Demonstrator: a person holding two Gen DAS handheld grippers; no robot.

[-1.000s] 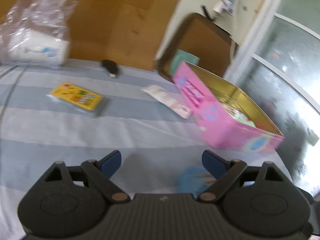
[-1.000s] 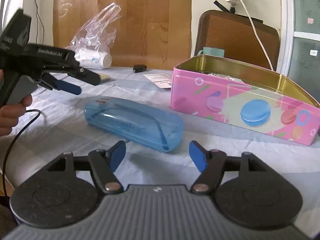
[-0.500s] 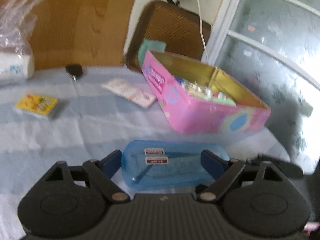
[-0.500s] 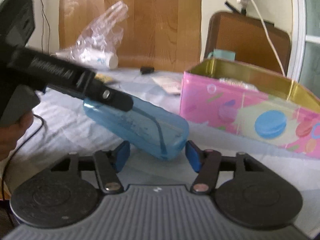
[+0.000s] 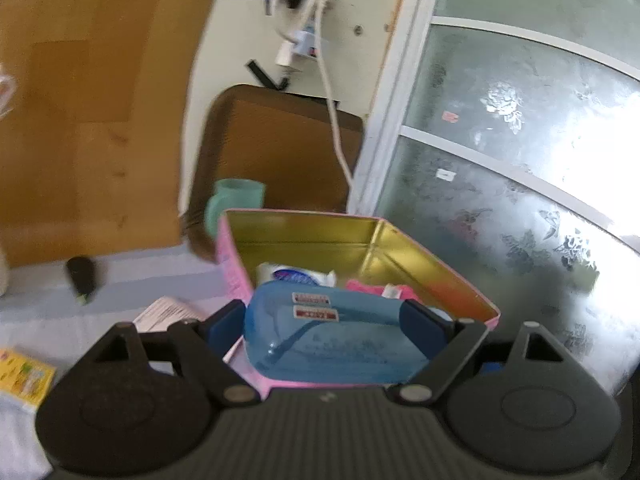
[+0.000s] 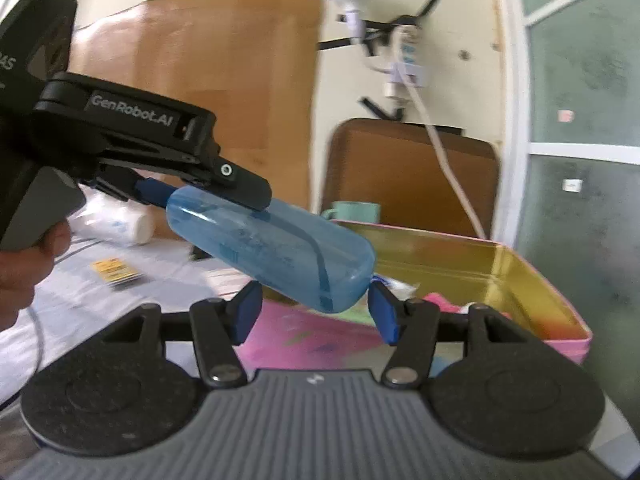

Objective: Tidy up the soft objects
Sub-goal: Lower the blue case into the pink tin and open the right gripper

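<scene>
My left gripper [image 5: 324,320] is shut on a translucent blue case [image 5: 328,328] and holds it in the air over the near corner of the open pink tin [image 5: 440,276]. The tin has a gold inside and holds a white packet [image 5: 294,274] and a pink item [image 5: 368,286]. In the right wrist view the left gripper [image 6: 208,196] grips one end of the blue case [image 6: 276,250], which slants down toward the tin [image 6: 532,280]. My right gripper [image 6: 312,312] is open; the case's free end hangs between its fingertips without clear contact.
On the striped cloth lie a yellow packet [image 5: 24,372], a white leaflet [image 5: 168,314] and a dark small object [image 5: 82,276]. A teal mug [image 5: 236,204] and a brown chair back [image 5: 280,152] stand behind the tin. A white bottle [image 6: 120,224] lies at the left.
My left gripper has closed on the blue case, lifted it off the cloth and carried it over the pink tin. My right gripper has risen and stayed open.
</scene>
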